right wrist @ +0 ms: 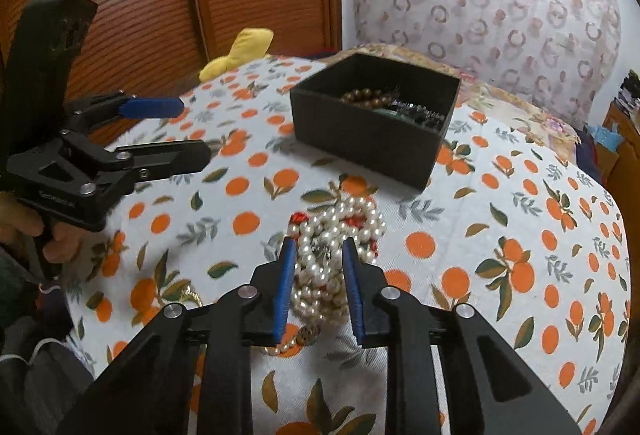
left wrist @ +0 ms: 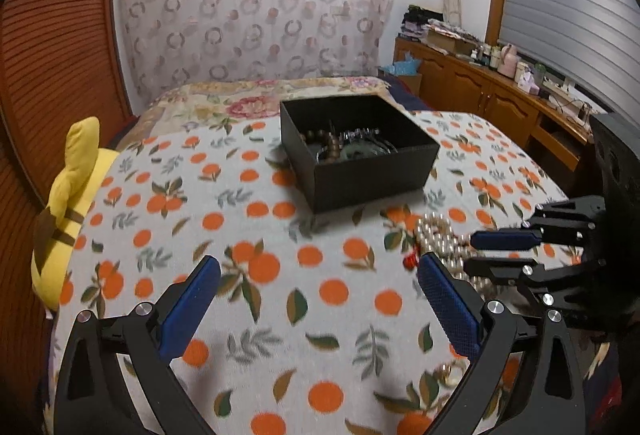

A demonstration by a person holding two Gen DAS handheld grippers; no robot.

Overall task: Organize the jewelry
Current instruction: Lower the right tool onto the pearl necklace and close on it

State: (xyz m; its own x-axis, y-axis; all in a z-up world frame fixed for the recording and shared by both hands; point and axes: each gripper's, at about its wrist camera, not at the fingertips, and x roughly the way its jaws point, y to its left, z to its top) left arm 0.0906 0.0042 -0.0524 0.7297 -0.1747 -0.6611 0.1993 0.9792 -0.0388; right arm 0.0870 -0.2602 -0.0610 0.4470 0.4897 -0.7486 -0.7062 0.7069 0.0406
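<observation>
Right gripper part-open, blue pads astride pearl necklace heap, grip on it unclear, left gripper wide open, empty, above orange-print cloth, gripper lettering illegible

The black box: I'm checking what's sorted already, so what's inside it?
The black box holds brown wooden beads and dark, shiny metallic pieces. Its near wall hides whatever lies lower.

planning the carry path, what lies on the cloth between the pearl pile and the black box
Nothing but bare orange-print cloth. In the right wrist view the stretch from the pearl pile to the black box holds no other jewelry; the left wrist view agrees.
</observation>
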